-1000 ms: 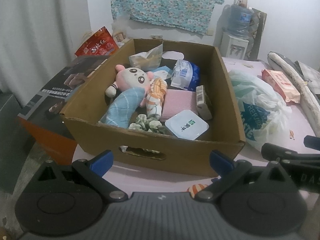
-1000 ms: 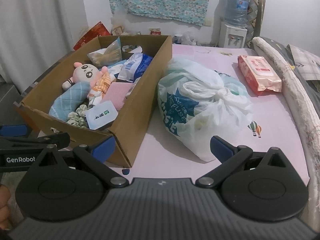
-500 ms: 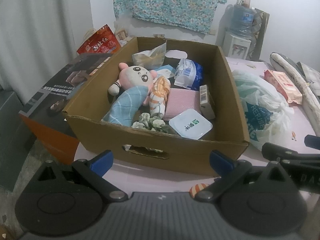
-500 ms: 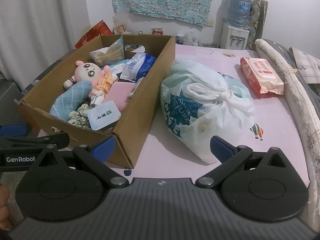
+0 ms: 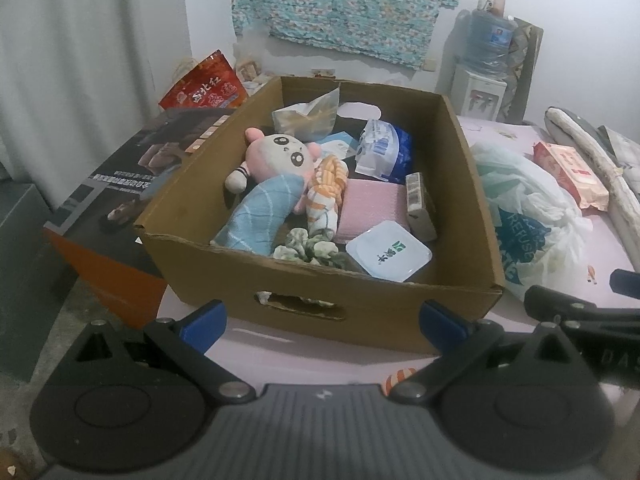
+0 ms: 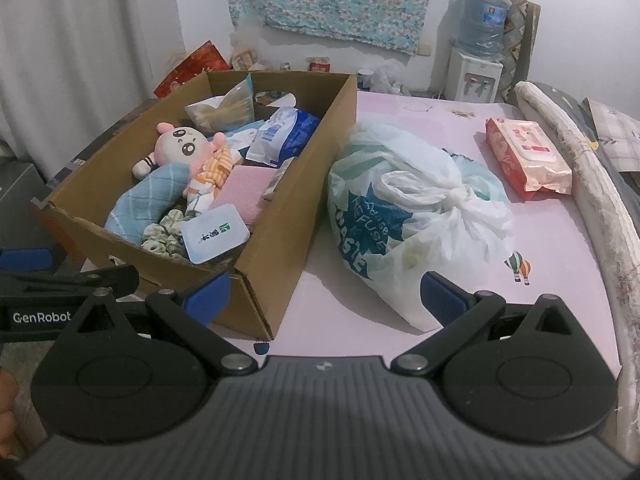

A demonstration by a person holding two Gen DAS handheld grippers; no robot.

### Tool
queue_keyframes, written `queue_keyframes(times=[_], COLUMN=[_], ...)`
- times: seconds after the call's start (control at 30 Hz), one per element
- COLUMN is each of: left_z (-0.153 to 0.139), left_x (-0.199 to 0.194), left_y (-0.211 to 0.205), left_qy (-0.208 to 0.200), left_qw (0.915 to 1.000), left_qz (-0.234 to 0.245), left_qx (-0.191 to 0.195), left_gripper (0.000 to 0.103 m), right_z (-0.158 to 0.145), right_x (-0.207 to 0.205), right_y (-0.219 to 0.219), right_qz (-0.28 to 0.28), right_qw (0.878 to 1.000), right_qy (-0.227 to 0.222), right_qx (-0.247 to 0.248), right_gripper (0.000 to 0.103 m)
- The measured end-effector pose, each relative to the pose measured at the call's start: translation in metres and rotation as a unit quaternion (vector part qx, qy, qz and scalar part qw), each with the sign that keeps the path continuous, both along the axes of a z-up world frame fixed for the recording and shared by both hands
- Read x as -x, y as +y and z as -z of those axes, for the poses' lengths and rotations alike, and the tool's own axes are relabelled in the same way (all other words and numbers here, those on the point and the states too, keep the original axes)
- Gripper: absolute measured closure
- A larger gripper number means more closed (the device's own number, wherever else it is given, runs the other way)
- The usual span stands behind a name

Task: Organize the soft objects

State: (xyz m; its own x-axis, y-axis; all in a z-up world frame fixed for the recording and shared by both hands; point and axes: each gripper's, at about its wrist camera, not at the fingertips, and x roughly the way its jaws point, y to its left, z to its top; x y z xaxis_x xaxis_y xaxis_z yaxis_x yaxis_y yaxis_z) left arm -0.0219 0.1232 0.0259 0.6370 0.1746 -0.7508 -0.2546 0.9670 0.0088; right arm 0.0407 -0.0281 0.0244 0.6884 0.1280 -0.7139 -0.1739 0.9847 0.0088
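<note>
An open cardboard box (image 5: 360, 304) stands on the pink sheet, straight ahead in the left wrist view. Inside lie a pink-and-white plush doll (image 5: 280, 156), a rolled light-blue cloth (image 5: 260, 212), a folded pink cloth (image 5: 368, 208), a green-white scrunchie (image 5: 308, 246), a white square pack (image 5: 388, 256) and a blue-white packet (image 5: 384, 152). My left gripper (image 5: 324, 320) hangs open and empty just before the box's front wall. In the right wrist view a knotted white plastic bag (image 6: 408, 220) rests beside the box (image 6: 304, 184). My right gripper (image 6: 325, 300) is open and empty, in front of the box corner and bag.
A wet-wipes pack (image 6: 528, 156) lies at the far right of the sheet, next to rolled bedding (image 6: 580, 168). A dark printed carton (image 5: 132, 176) and a red snack bag (image 5: 204, 88) sit left of the box. A water dispenser (image 6: 476, 68) stands at the back wall.
Both views have shifted slightly, with the box a little farther off. The box contents and the bag have not moved. Both grippers stay open and empty.
</note>
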Motion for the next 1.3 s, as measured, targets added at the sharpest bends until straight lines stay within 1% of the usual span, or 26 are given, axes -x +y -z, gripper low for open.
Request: queue_keyframes(times=[0.37,1.3], left_z=[0.0007,0.0004], left_x=[-0.0009,-0.0013], left_y=[0.0014,0.0015], left_qy=[0.003,0.004], left_qw=[1.0000,1.0000], left_qz=[-0.002,-0.001], left_qx=[-0.001,-0.001], left_gripper=[0.000,0.000], right_z=[0.0020,0.0024], right_x=[-0.0021,-0.0020], right_y=[0.0027,0.0025], right_qz=[-0.005,-0.005], right_qw=[1.000,1.000], right_qy=[0.007,0.006], right_qx=[-0.003,-0.004], right_gripper=[0.001,0.001])
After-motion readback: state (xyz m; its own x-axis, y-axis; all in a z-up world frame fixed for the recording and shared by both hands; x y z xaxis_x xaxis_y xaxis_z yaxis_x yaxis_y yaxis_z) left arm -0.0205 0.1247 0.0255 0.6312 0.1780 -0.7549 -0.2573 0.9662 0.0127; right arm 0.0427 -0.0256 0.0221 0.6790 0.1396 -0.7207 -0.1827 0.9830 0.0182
